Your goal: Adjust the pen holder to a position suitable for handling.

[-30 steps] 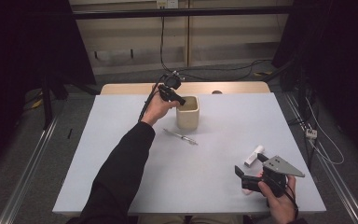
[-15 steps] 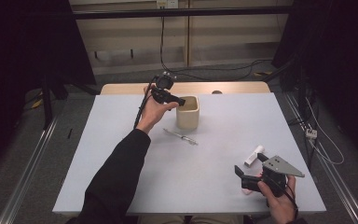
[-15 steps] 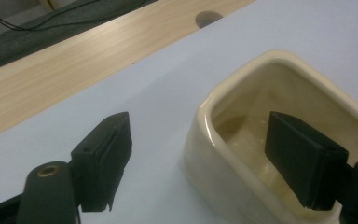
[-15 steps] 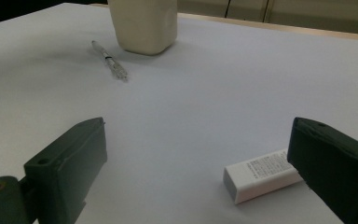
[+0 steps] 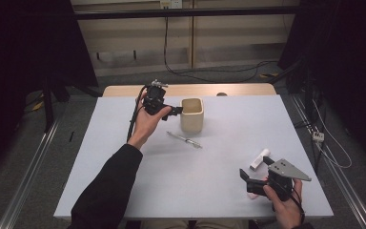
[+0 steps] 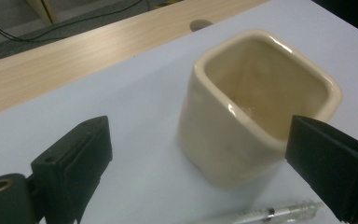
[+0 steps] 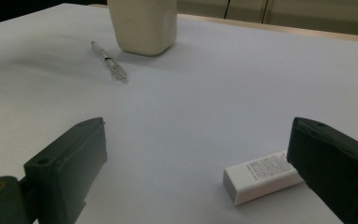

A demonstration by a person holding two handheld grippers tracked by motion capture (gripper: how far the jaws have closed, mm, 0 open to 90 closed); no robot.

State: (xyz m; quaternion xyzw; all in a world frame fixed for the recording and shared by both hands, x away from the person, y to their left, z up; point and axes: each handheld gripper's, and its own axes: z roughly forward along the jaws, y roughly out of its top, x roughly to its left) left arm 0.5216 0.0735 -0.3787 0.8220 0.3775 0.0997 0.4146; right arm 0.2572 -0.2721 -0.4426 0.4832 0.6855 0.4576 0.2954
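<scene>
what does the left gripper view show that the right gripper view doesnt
The left gripper view looks down into the cream cup, showing its inside and rim, with the wooden edge behind it. The right gripper view shows the white eraser beside one of its jaws. Both share the cup, the clear pen lying by it, the white table, and a pair of black jaws standing open.

Table (image 5: 124,157): white top, wooden strip at far edge.
On it: cream cup (image 5: 192,115), pen (image 5: 184,140), probably an eraser (image 5: 259,159).

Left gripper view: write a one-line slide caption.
Open left hand-held gripper facing a cream square cup, with a clear pen lying on the white table below it.
</scene>
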